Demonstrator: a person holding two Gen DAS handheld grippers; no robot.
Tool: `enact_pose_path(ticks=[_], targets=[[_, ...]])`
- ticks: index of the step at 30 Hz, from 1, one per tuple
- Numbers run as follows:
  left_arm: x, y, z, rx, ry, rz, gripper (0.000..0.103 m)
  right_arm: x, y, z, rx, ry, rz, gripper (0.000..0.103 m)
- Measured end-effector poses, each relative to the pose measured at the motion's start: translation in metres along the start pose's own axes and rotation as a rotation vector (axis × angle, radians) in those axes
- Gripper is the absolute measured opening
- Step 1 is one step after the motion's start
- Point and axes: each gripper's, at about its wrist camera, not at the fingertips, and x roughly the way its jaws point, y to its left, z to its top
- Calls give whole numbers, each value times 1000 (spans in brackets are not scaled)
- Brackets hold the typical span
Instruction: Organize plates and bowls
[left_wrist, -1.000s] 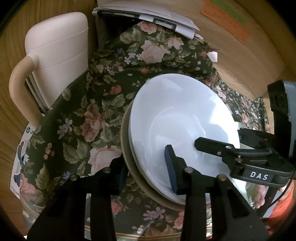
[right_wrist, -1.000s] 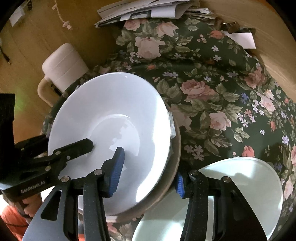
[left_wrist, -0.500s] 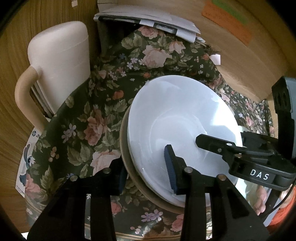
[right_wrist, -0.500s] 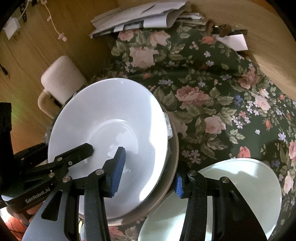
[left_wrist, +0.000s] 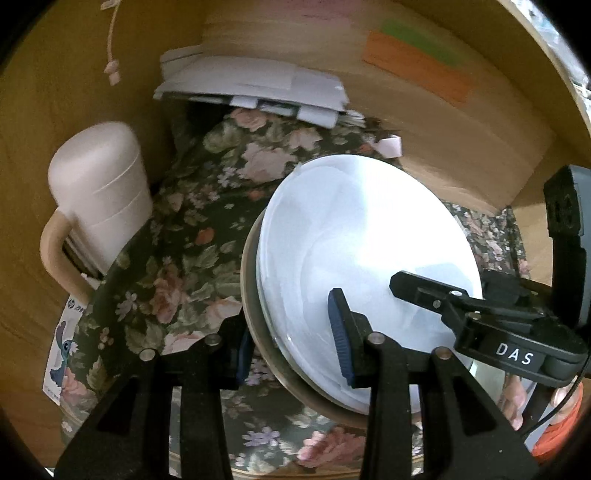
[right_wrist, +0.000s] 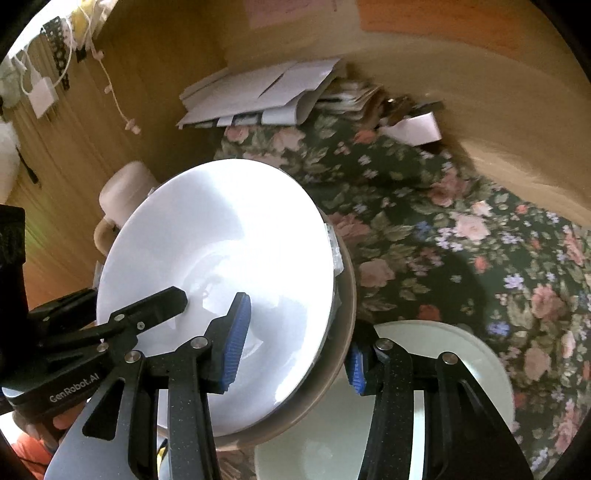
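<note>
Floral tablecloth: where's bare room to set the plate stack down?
Free: the floral tablecloth between the held plate stack, the pale plate and the wooden wall; also the strip between the stack and the chair back. Crowded: the far end under the papers.

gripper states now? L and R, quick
Left gripper: shut on the stack of white plates over a brown plate, clamping its rim.
Right gripper: shut on the same stack's opposite rim.
</note>
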Motion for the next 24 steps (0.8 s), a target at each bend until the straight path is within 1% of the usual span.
enact_pose_path(ticks=[7, 24], targets=[[-4, -28, 0, 41, -5, -32, 37, -20, -15, -9, 26, -28, -27, 42], [-6, -87, -11, 130, 16, -88, 37, -59, -55, -39, 100, -51, -72, 42]])
